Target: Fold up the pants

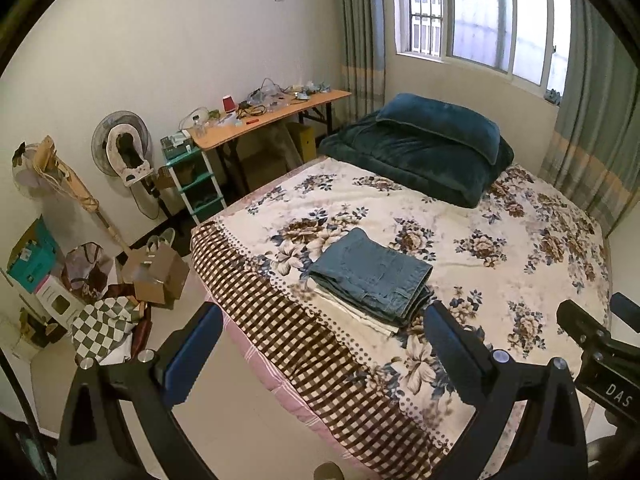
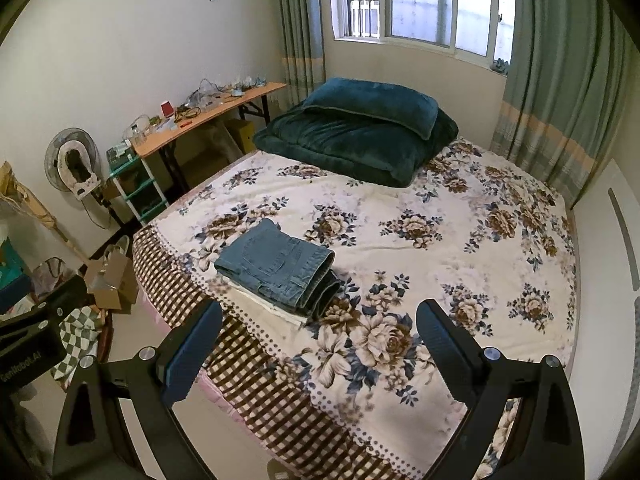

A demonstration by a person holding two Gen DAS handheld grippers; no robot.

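Observation:
Folded blue jeans (image 1: 370, 274) lie on top of a folded white garment (image 1: 352, 308) near the foot edge of the floral bed (image 1: 500, 264). The same stack shows in the right wrist view, jeans (image 2: 276, 266) over white cloth (image 2: 264, 304). My left gripper (image 1: 320, 324) is open and empty, held above the bed's foot edge, short of the stack. My right gripper (image 2: 320, 320) is open and empty, also short of the stack. The right gripper's body (image 1: 600, 348) shows at the right of the left wrist view.
A dark green quilt and pillow (image 1: 424, 148) lie at the head of the bed under the window. A cluttered desk (image 1: 264, 116), a shelf cart (image 1: 192, 176), a fan (image 1: 122, 148) and boxes and bags (image 1: 152, 272) stand on the floor to the left.

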